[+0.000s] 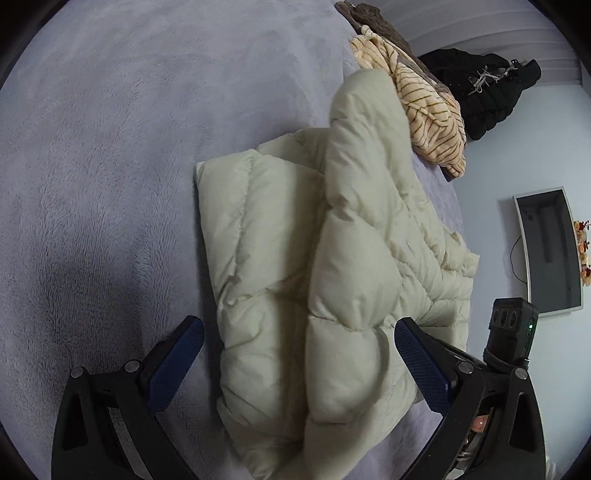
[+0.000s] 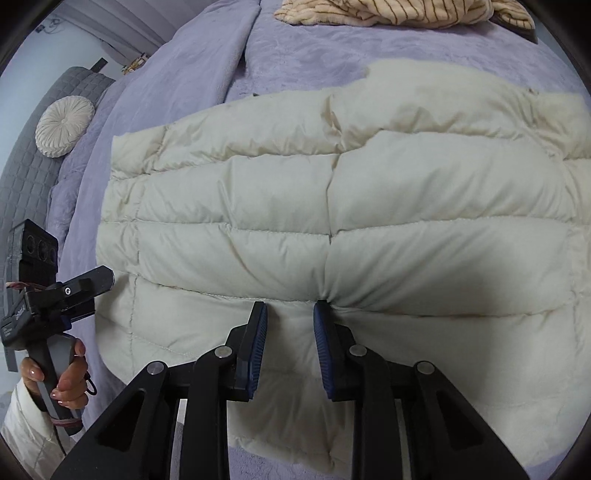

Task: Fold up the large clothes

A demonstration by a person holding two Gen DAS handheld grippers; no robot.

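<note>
Right wrist: right hand-held gripper (image 2: 290, 308) pinching puffer jacket (image 2: 332, 192)

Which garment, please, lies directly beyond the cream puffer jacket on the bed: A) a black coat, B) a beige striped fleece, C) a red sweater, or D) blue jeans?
B: the beige striped fleece lies just past the cream puffer jacket on the purple blanket.
</note>
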